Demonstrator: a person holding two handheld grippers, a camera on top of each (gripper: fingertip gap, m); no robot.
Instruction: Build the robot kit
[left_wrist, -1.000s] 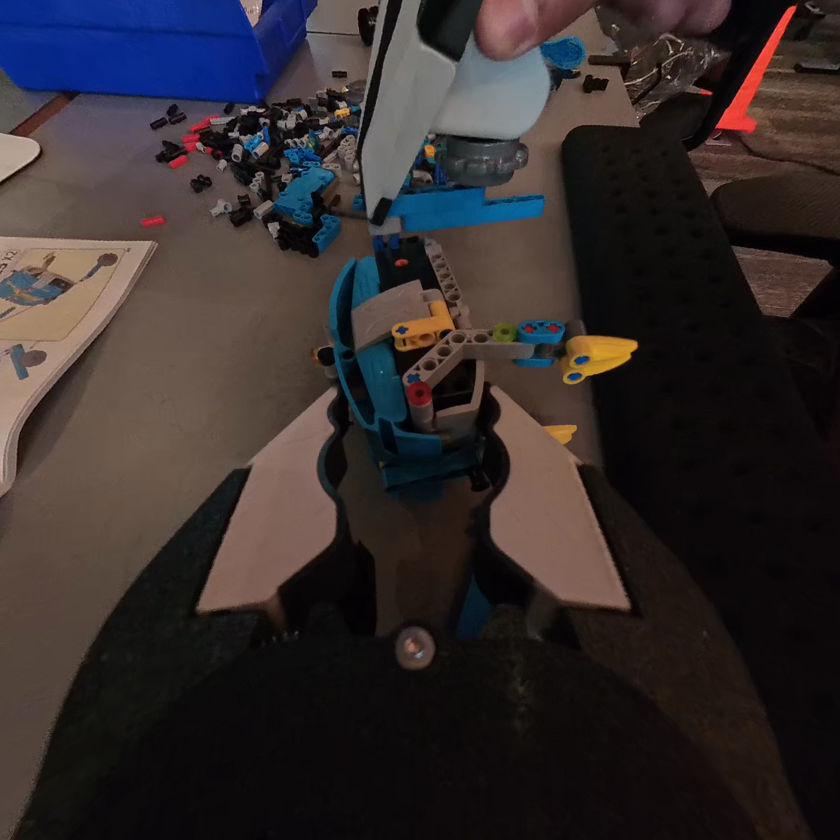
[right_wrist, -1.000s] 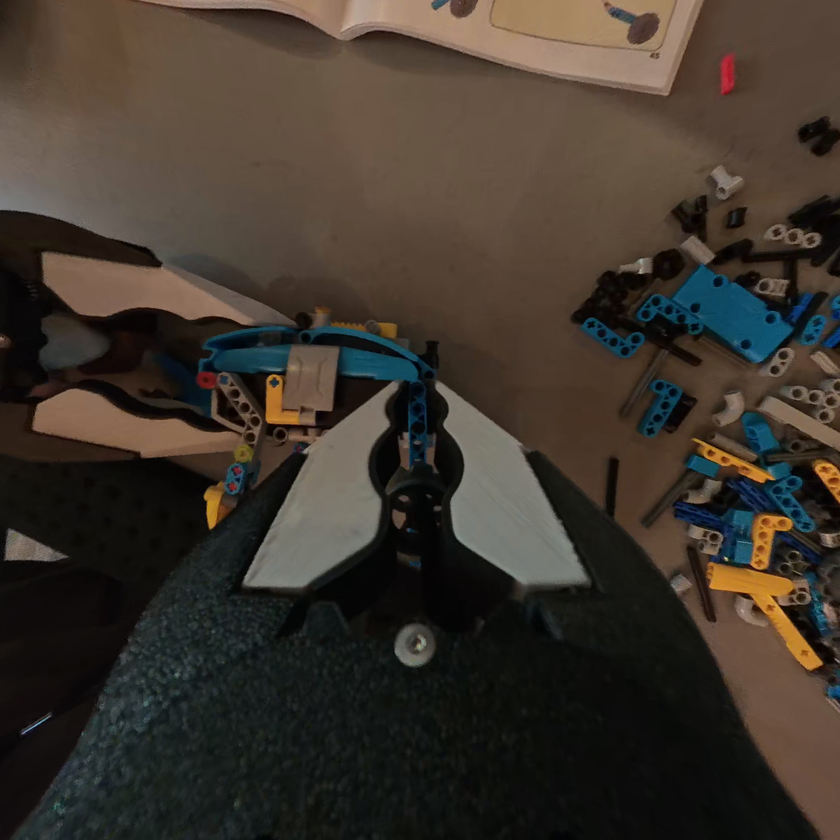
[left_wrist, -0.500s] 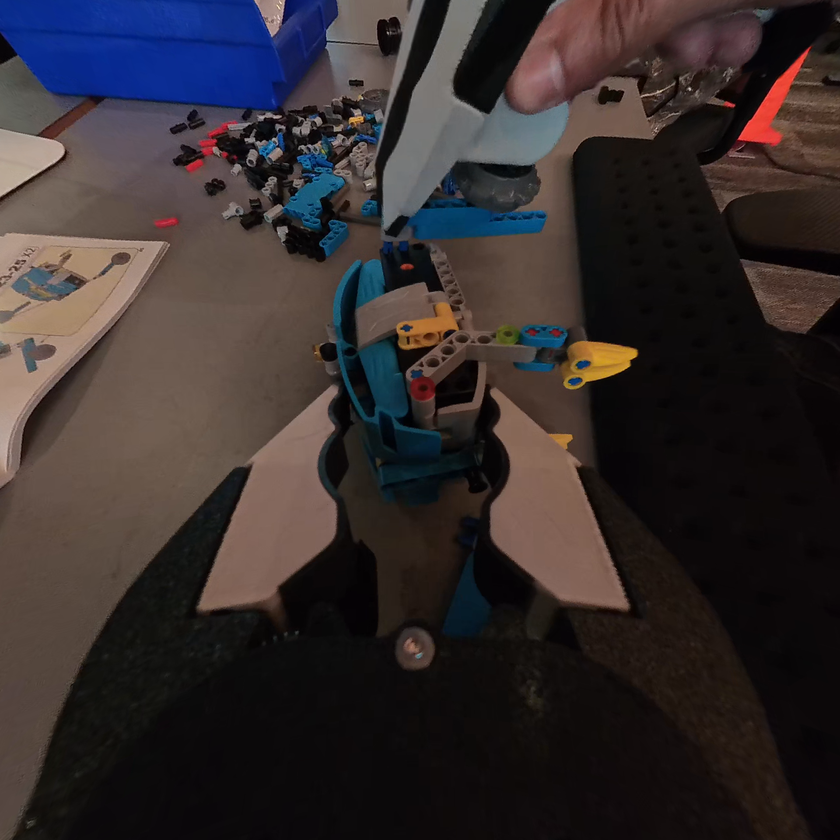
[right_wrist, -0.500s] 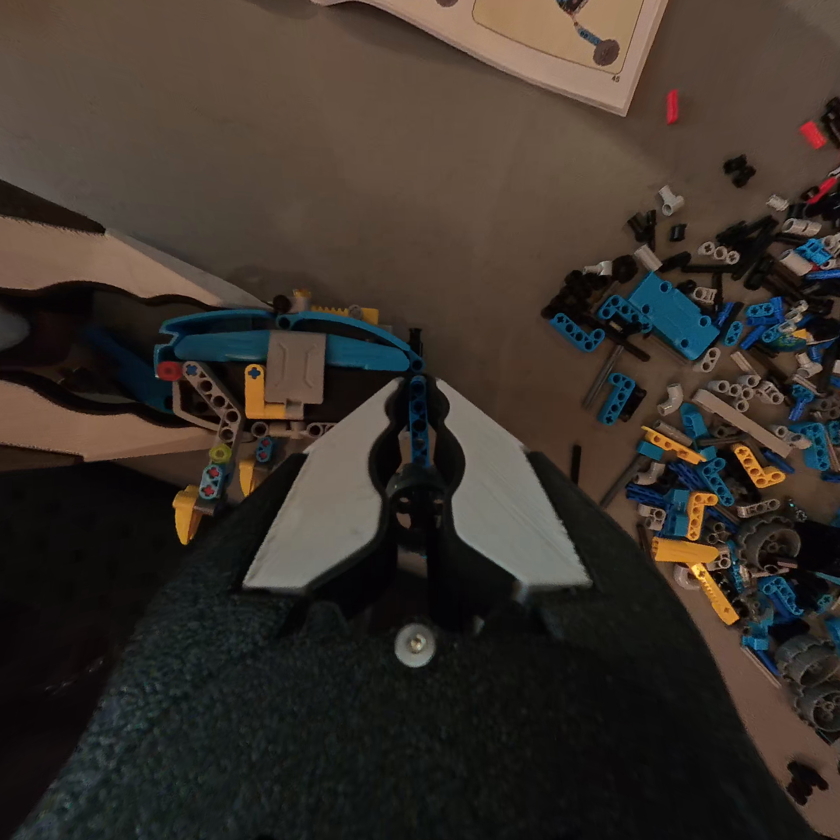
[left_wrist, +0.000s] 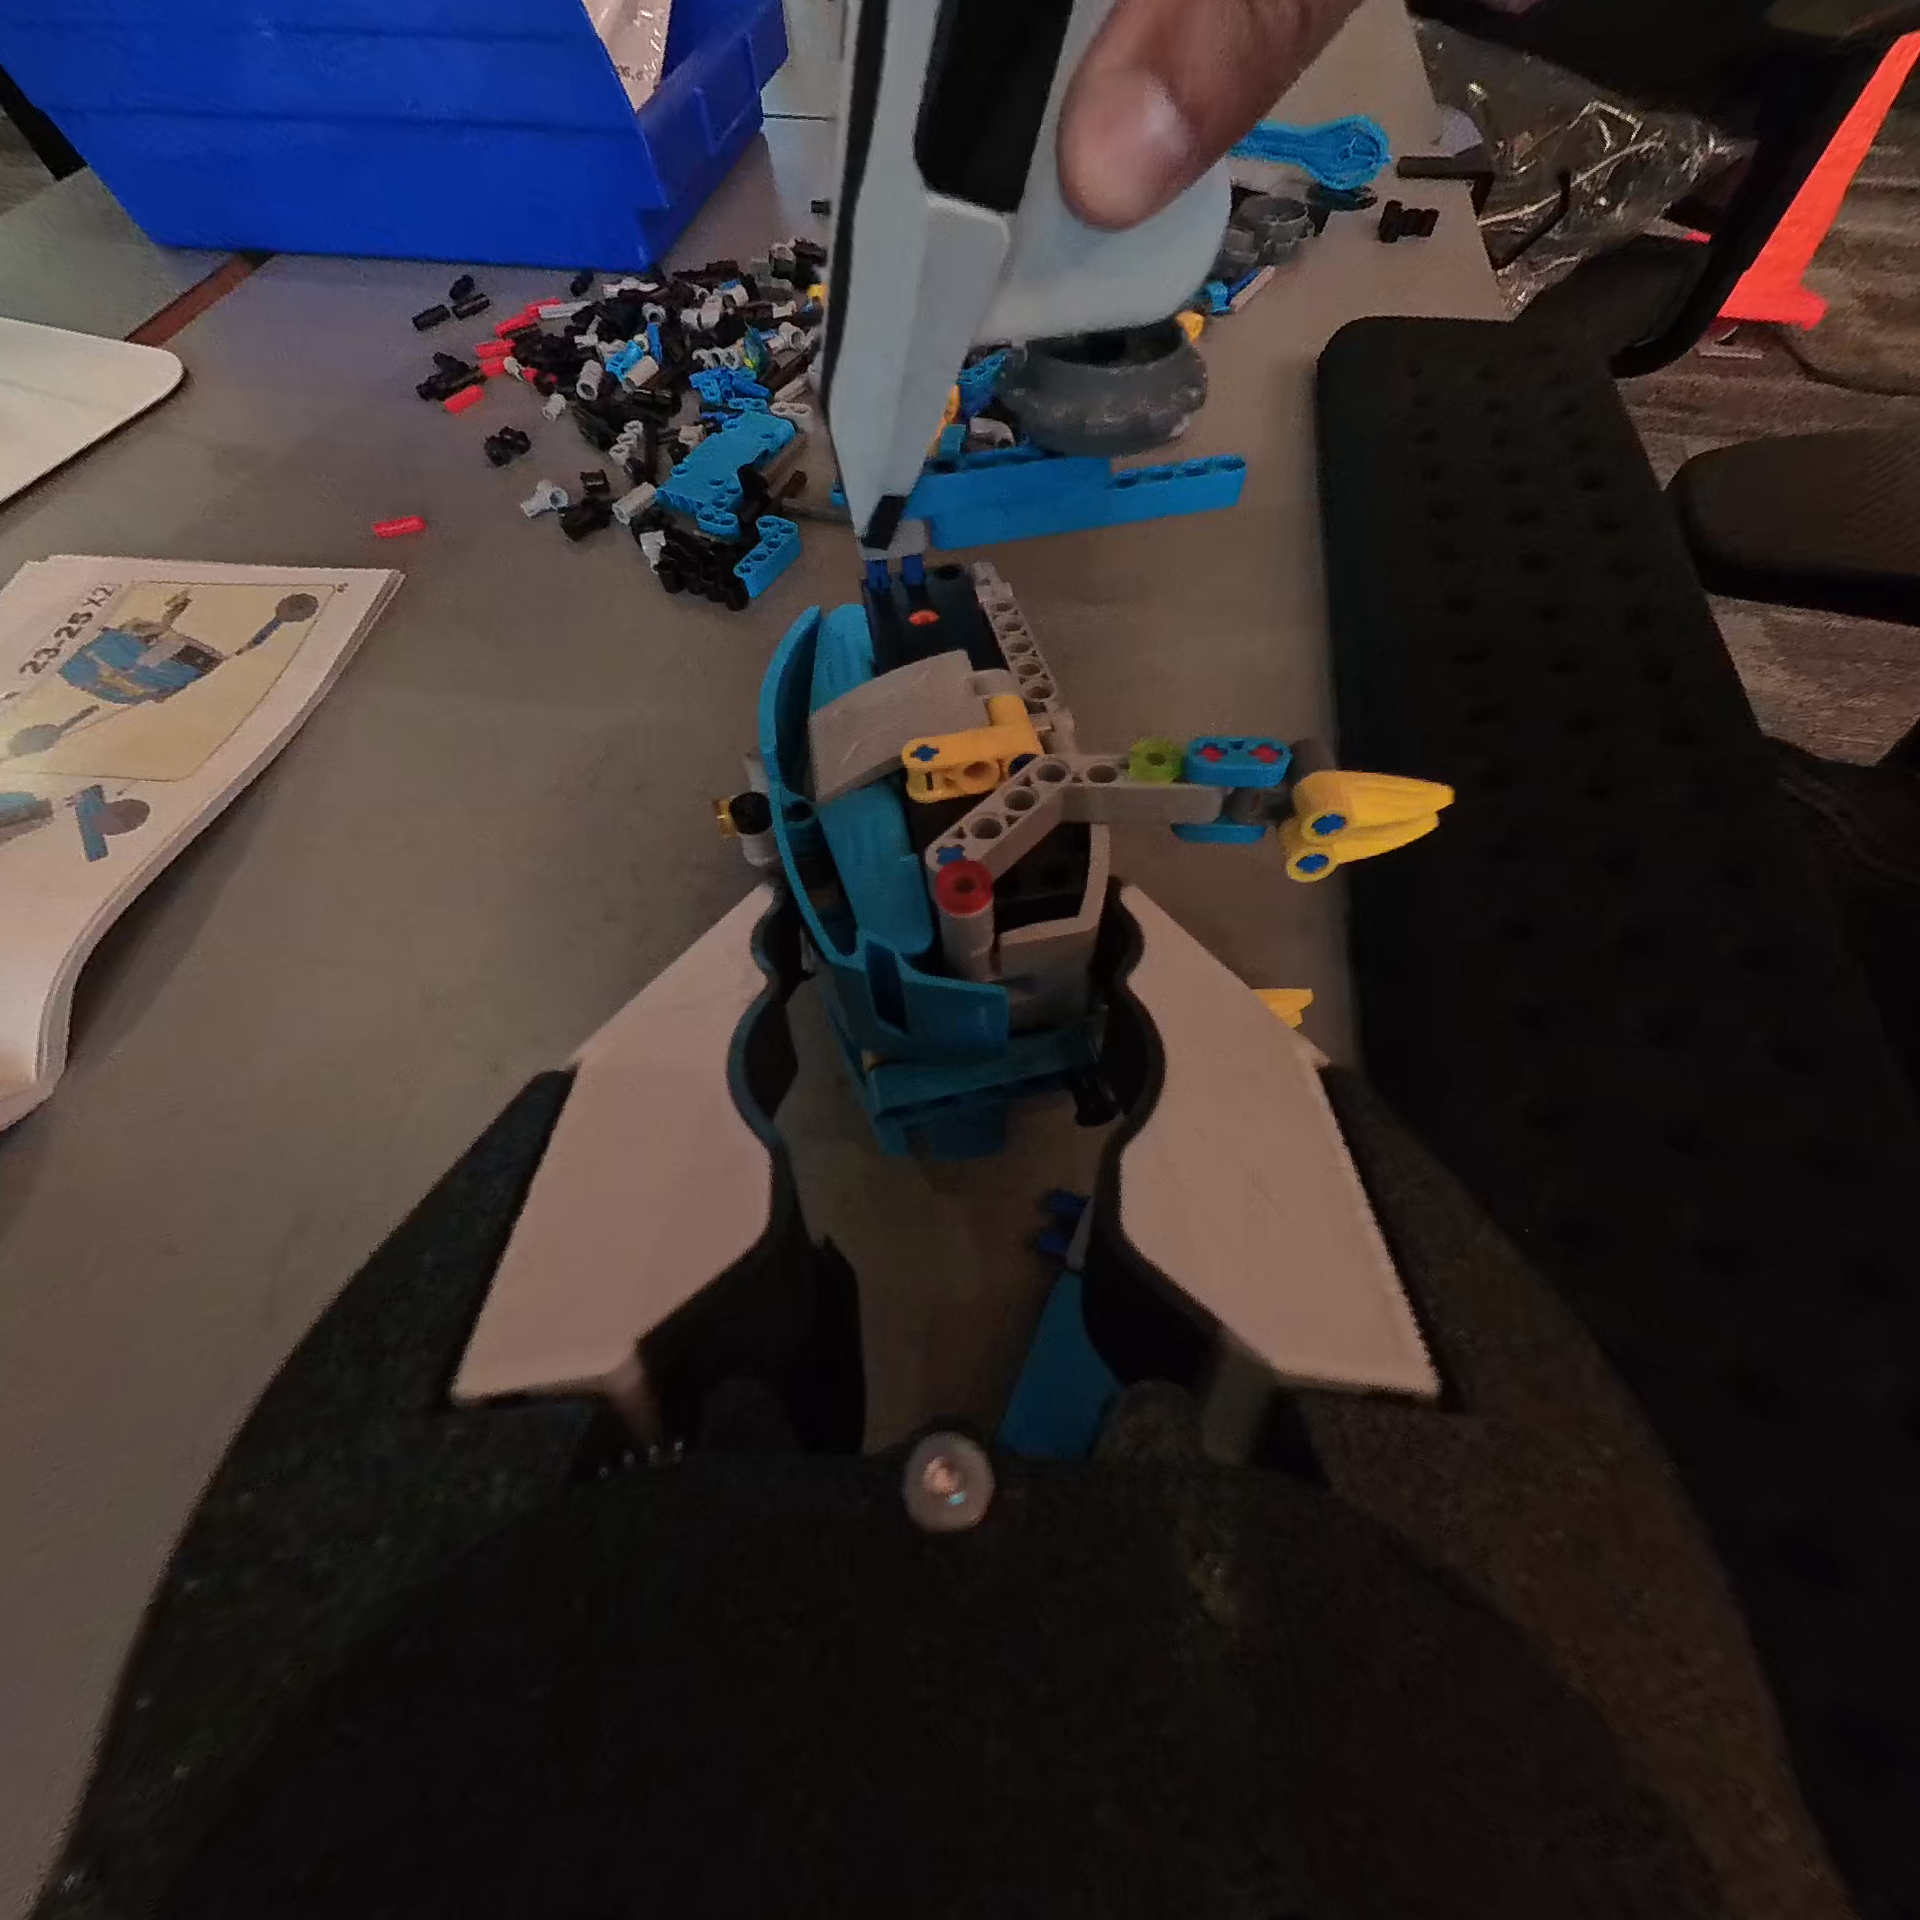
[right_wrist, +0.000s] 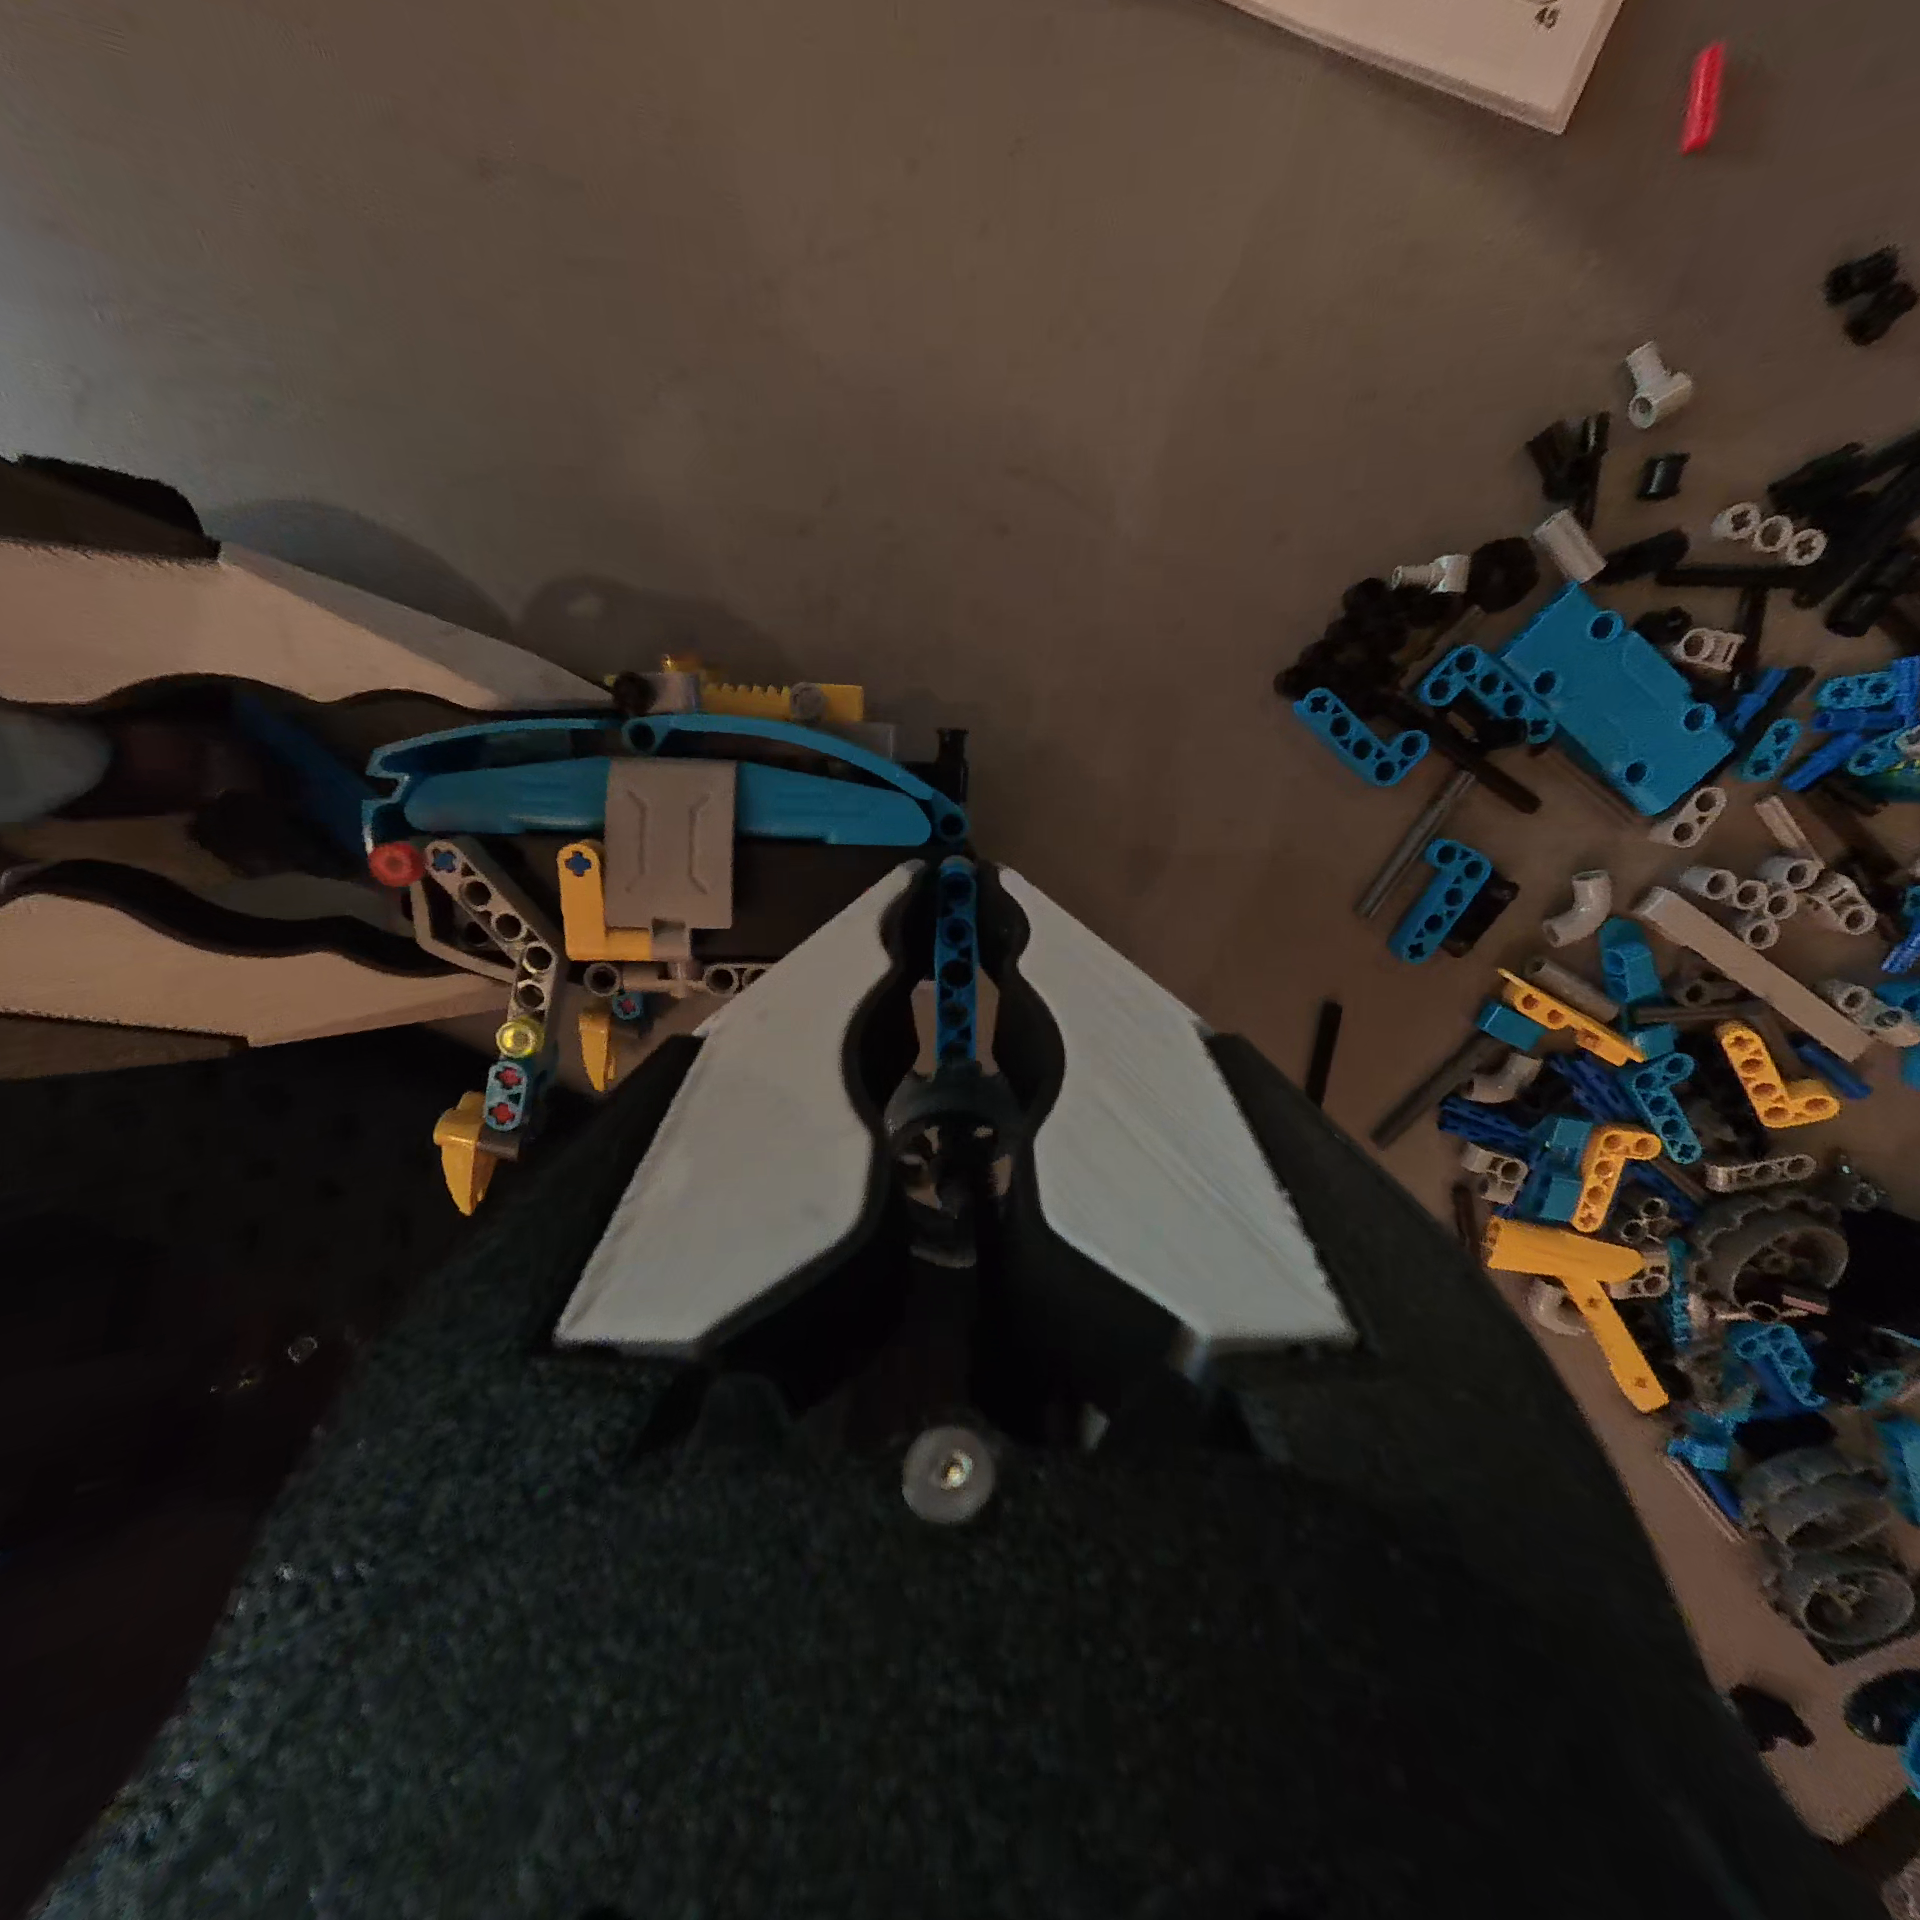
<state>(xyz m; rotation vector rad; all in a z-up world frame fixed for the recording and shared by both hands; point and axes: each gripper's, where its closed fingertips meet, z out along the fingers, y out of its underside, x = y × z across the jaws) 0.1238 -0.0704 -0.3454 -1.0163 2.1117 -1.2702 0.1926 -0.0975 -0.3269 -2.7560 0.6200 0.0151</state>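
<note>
A blue, grey and yellow brick-built model (left_wrist: 883, 894) stands on the grey table (left_wrist: 468, 935), with a grey arm ending in a yellow claw (left_wrist: 1361, 816) reaching right. My left gripper (left_wrist: 945, 925) is shut on the model's lower end, one finger on each side. My right gripper (right_wrist: 958, 871) is shut on a blue beam (right_wrist: 954, 966) with a dark wheel (right_wrist: 945, 1132) behind it. In the left wrist view the right gripper (left_wrist: 894, 312) comes down from above, and the beam (left_wrist: 1081, 490) sits just over the model's far end. A thumb (left_wrist: 1143, 125) rests on the right gripper.
A pile of loose pieces (left_wrist: 665, 416) lies beyond the model and also shows in the right wrist view (right_wrist: 1662, 1039). A blue bin (left_wrist: 416, 125) stands at the back left. An open booklet (left_wrist: 156, 707) lies at the left. A black perforated chair back (left_wrist: 1558, 831) borders the table's right edge. The left gripper's tips are roughly 8 centimetres from the right gripper's.
My right gripper has shifted slightly while holding the blue beam over the model's far end. My left gripper has kept the model in place.
</note>
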